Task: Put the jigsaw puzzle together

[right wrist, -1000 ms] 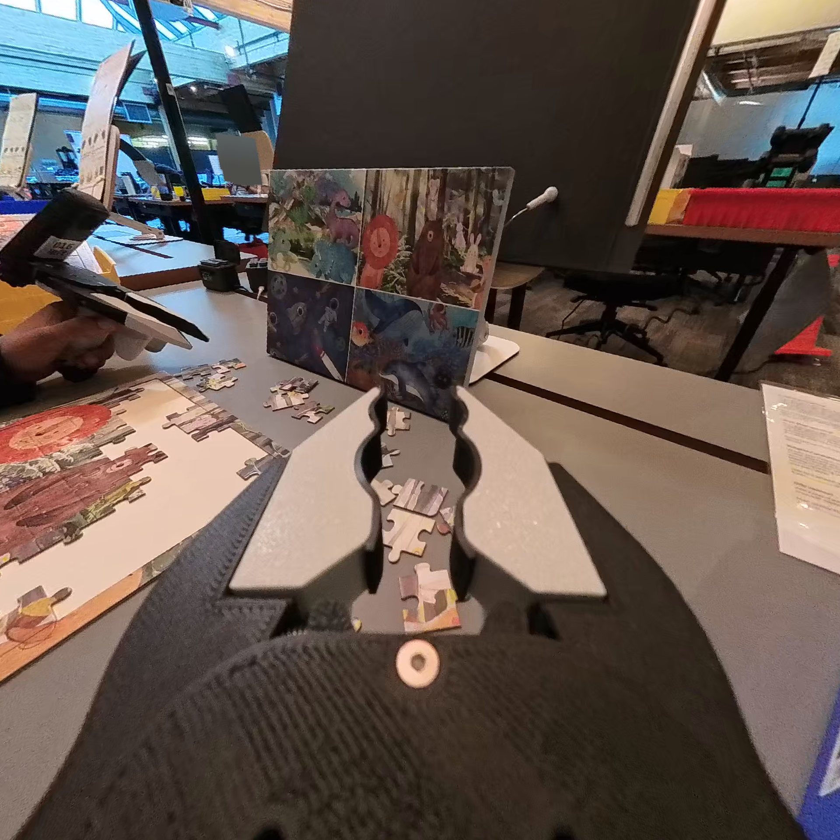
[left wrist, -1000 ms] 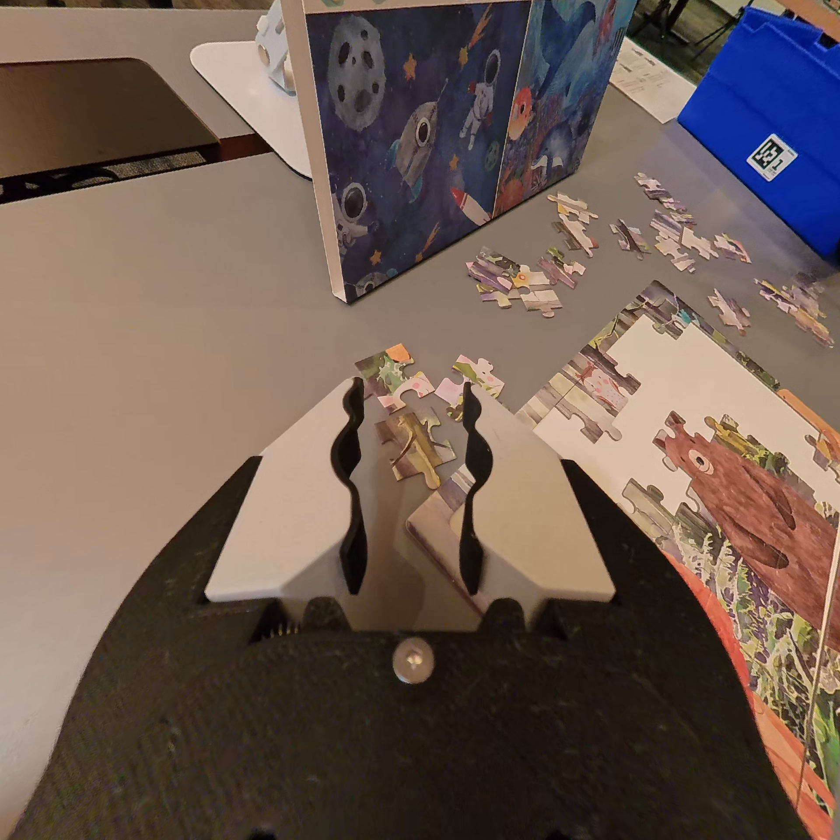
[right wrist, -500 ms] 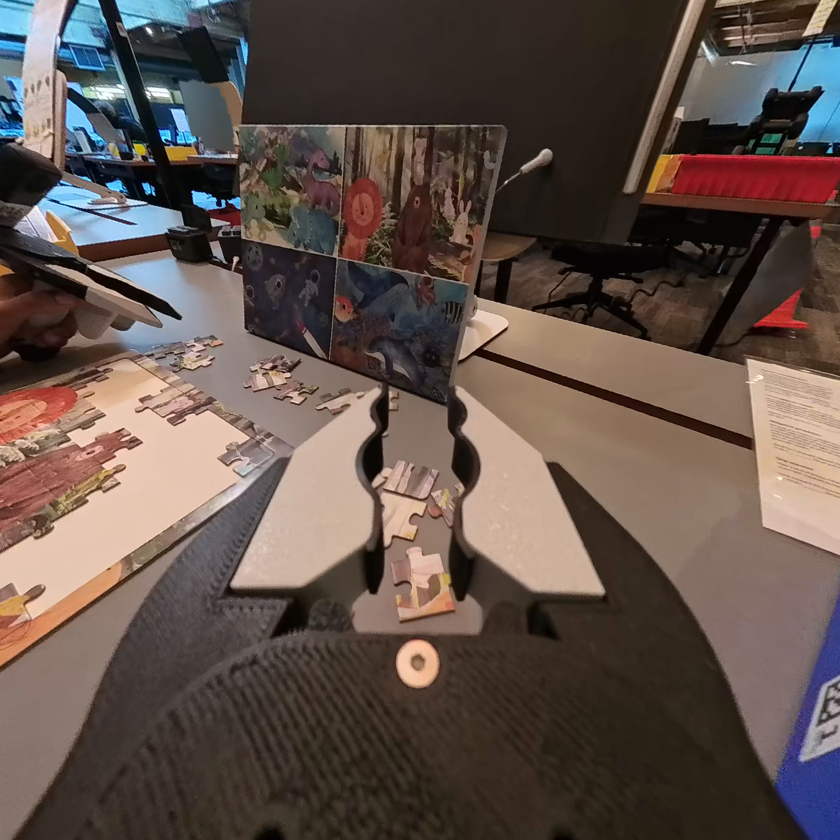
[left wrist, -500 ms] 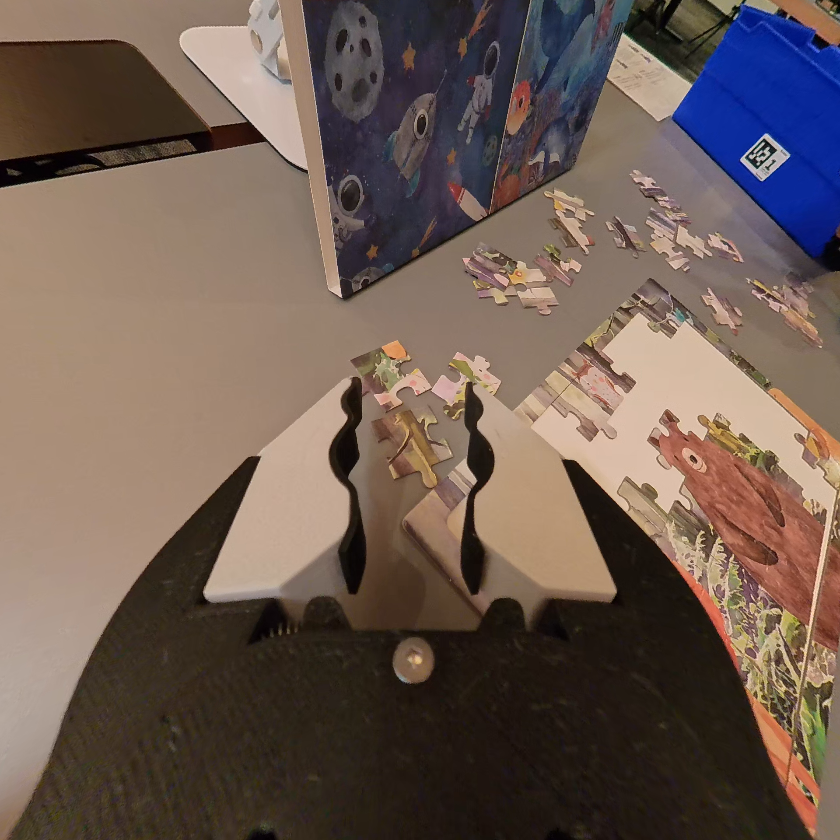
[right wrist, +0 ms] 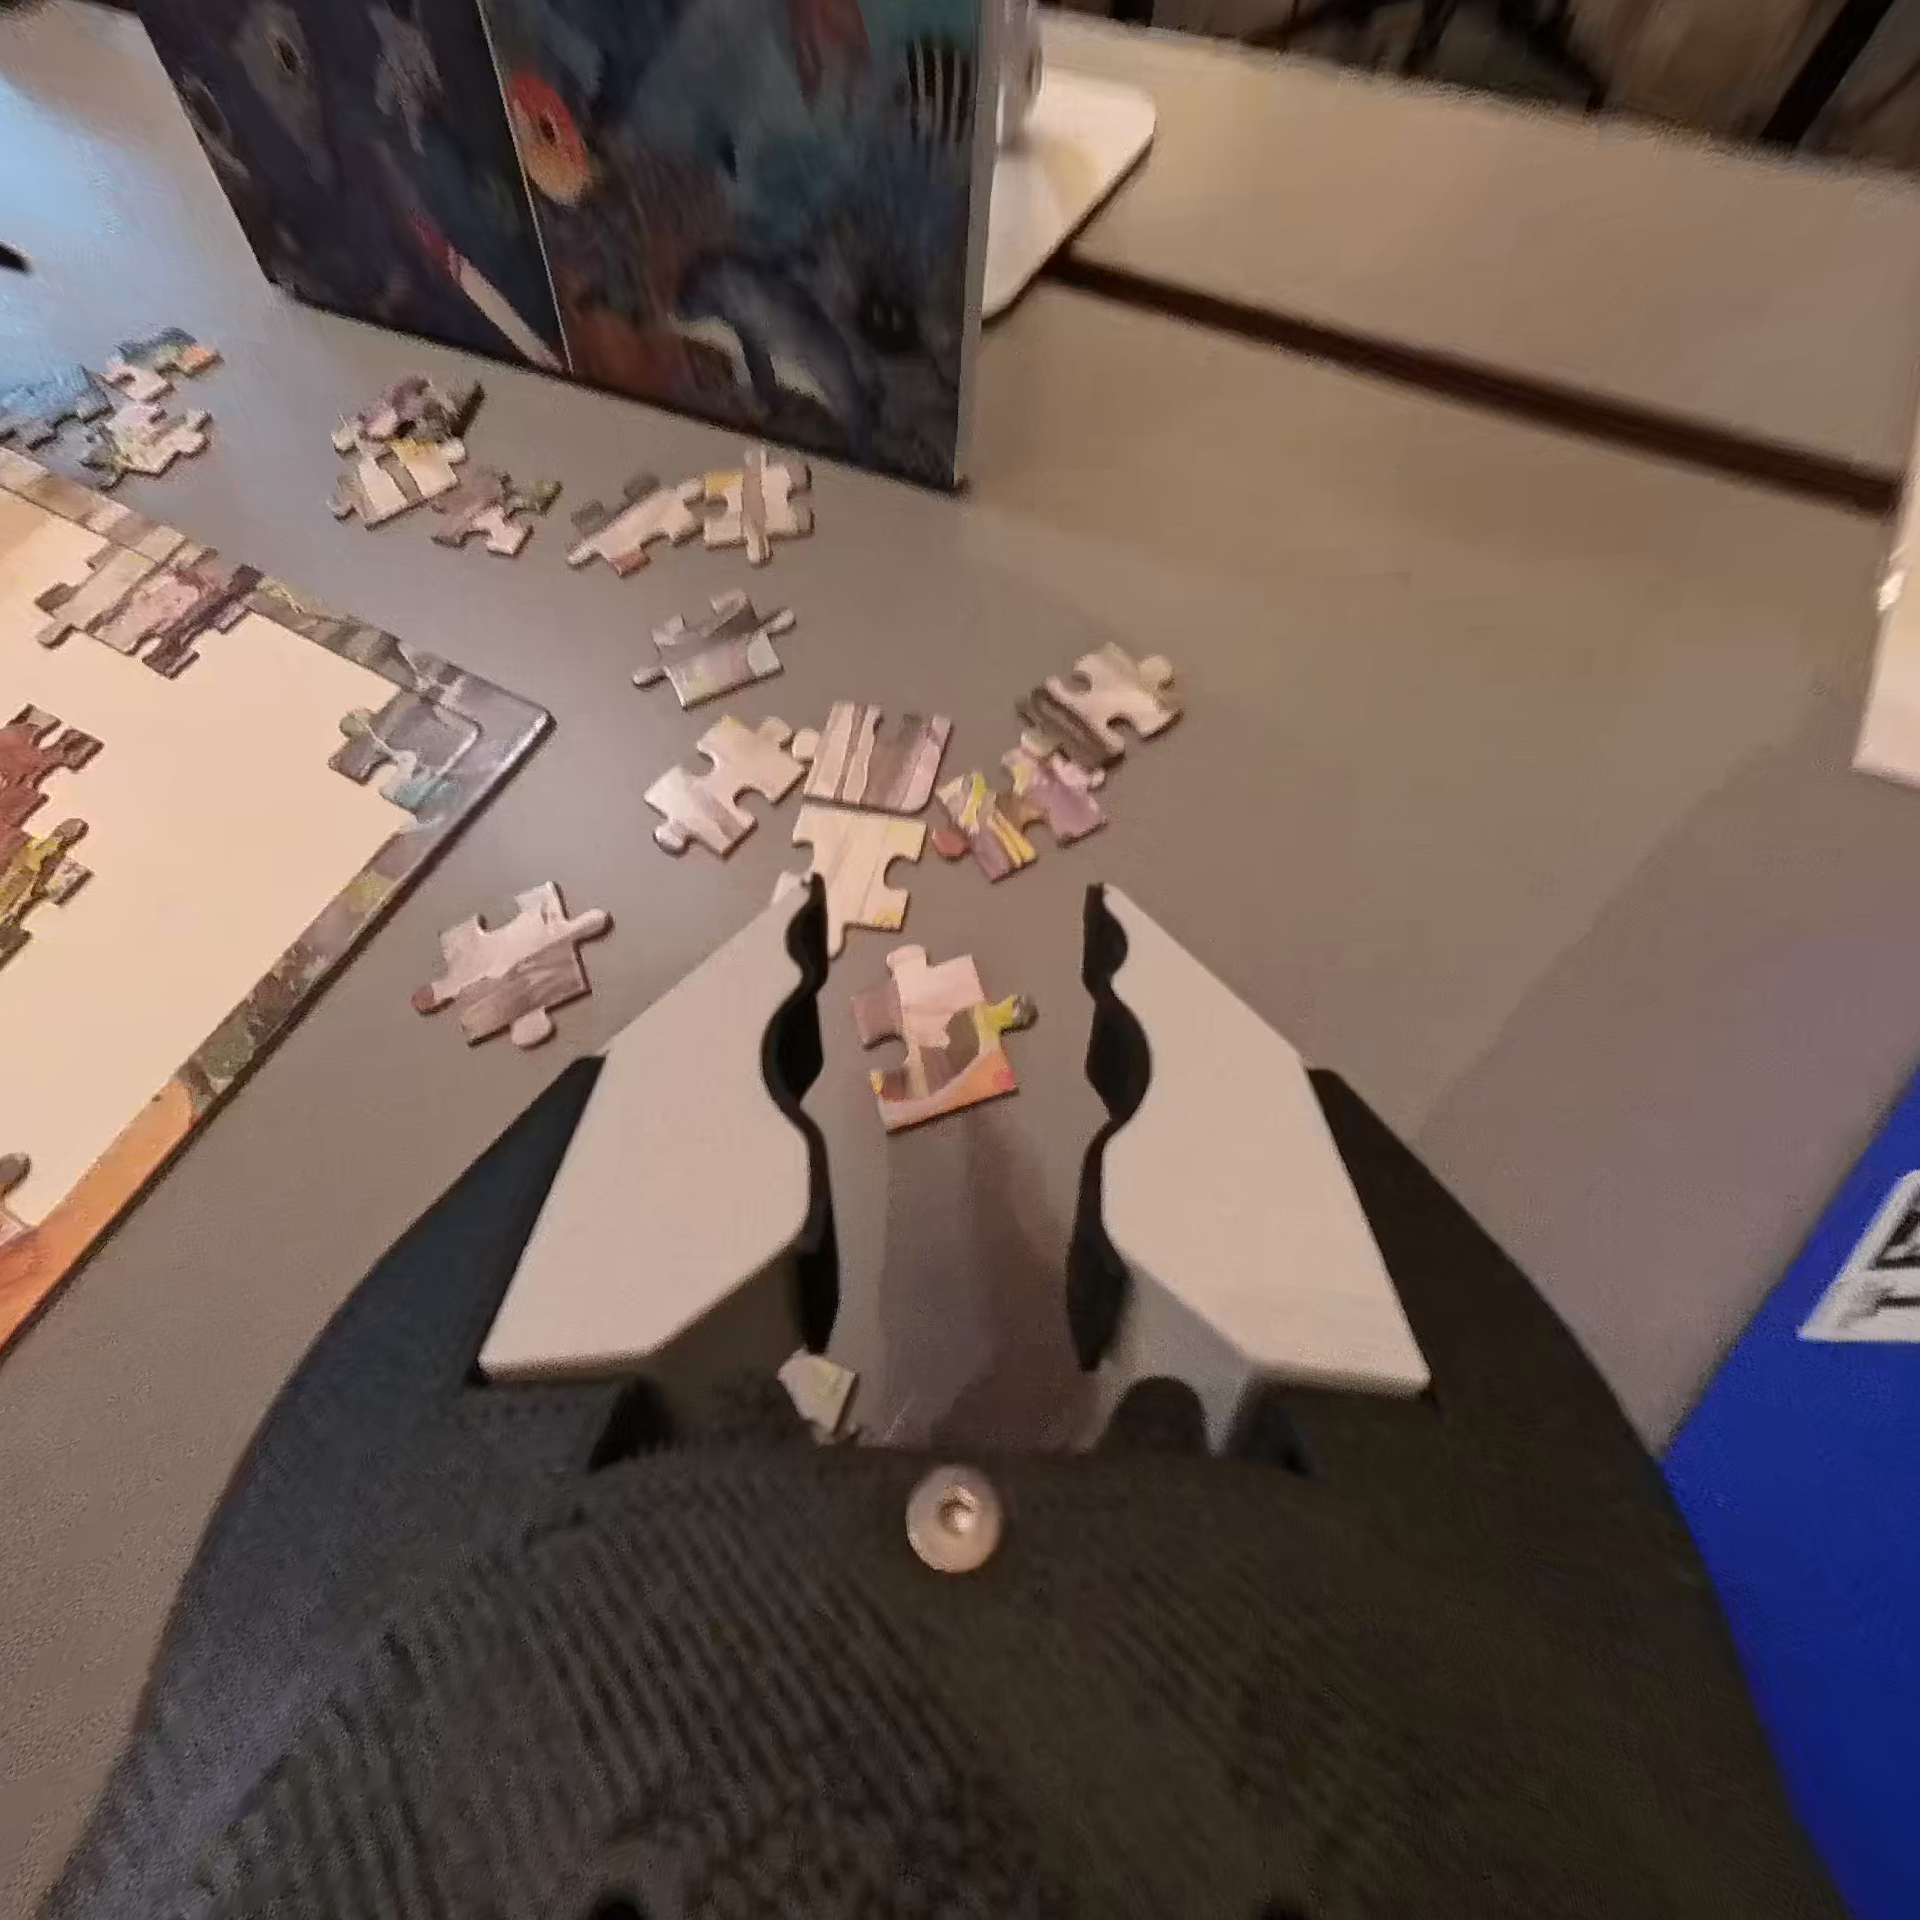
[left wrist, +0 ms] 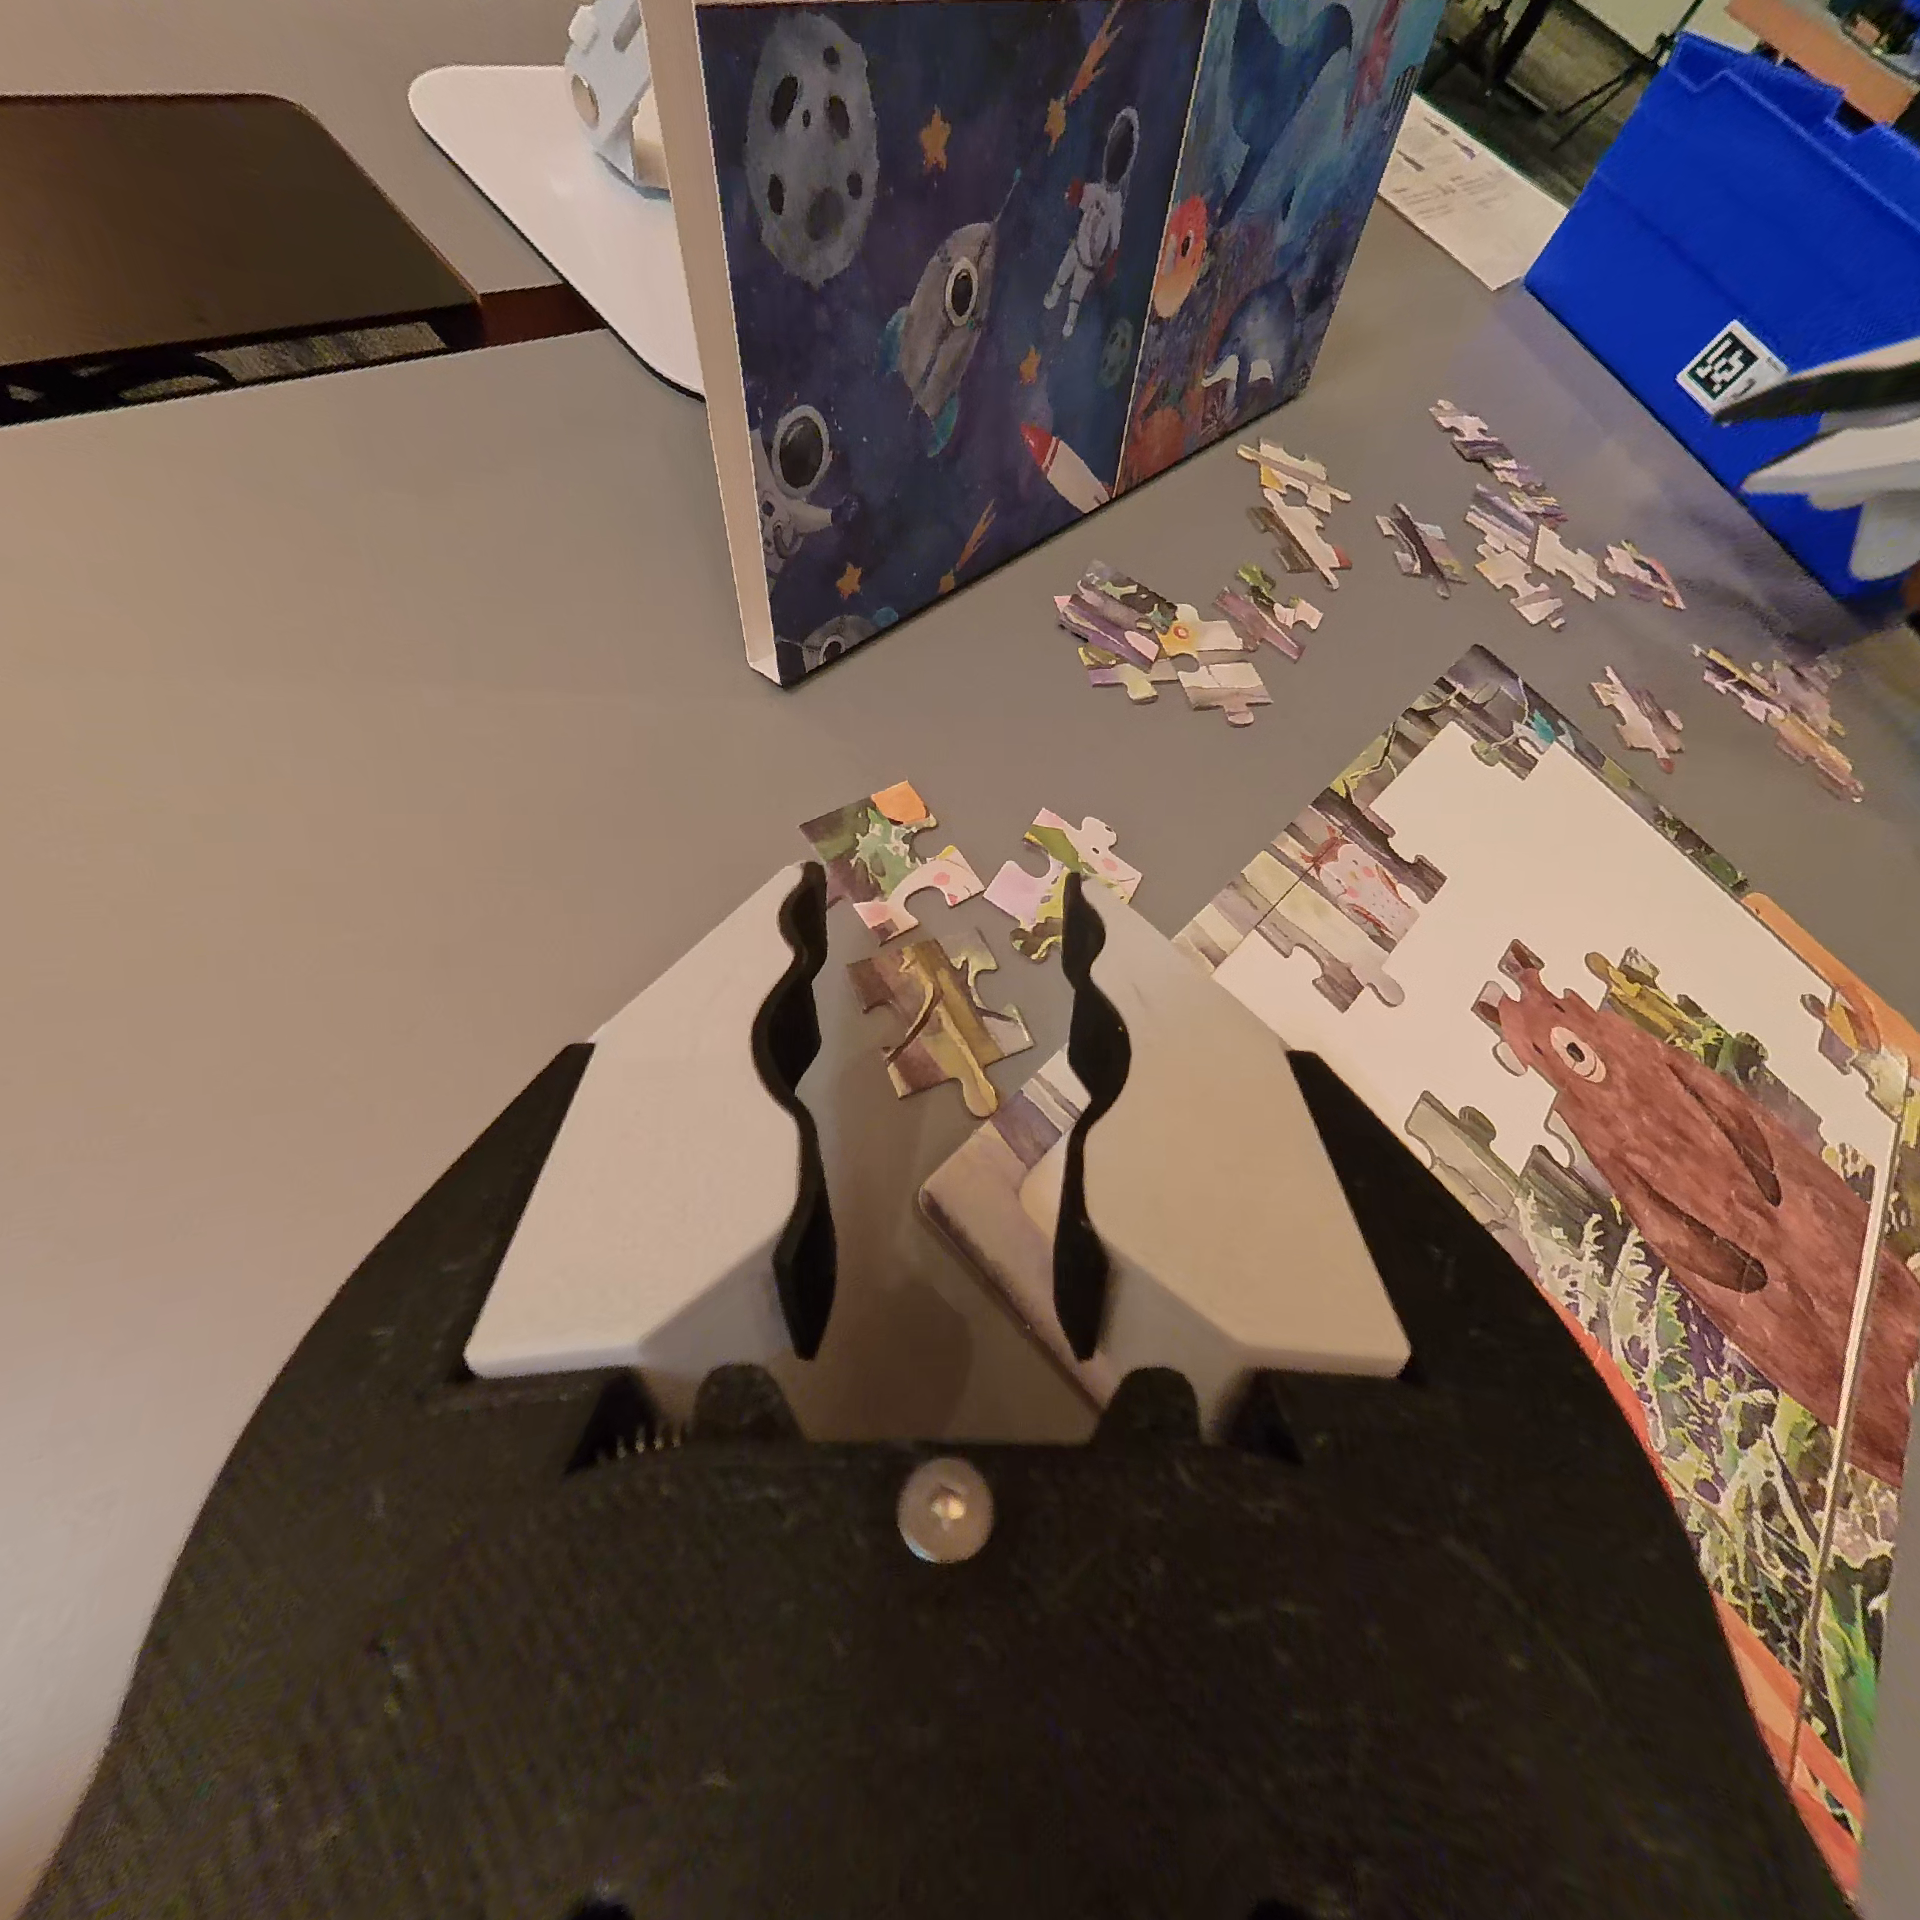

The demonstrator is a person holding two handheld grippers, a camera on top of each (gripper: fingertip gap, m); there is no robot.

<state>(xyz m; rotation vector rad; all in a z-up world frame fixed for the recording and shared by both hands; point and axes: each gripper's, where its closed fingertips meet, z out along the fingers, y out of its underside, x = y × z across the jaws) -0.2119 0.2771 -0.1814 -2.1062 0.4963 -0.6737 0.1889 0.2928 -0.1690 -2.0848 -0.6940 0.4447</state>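
Hovering with fingers spread, the right tool frames a loose piece, its long axis pointing away.

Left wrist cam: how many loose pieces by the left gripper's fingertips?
3: orange-cornered piece ahead left, lilac-and-white piece ahead right, brown piece between the fingers. More may be hidden.

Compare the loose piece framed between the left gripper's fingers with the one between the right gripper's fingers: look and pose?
The left gripper frames a brown piece with olive streaks, near the puzzle board corner. The right gripper frames a pale piece with grey, yellow and an orange edge, in open table away from the board; this view is blurred. Both lie flat, picture up, ungripped, and both grippers are open.
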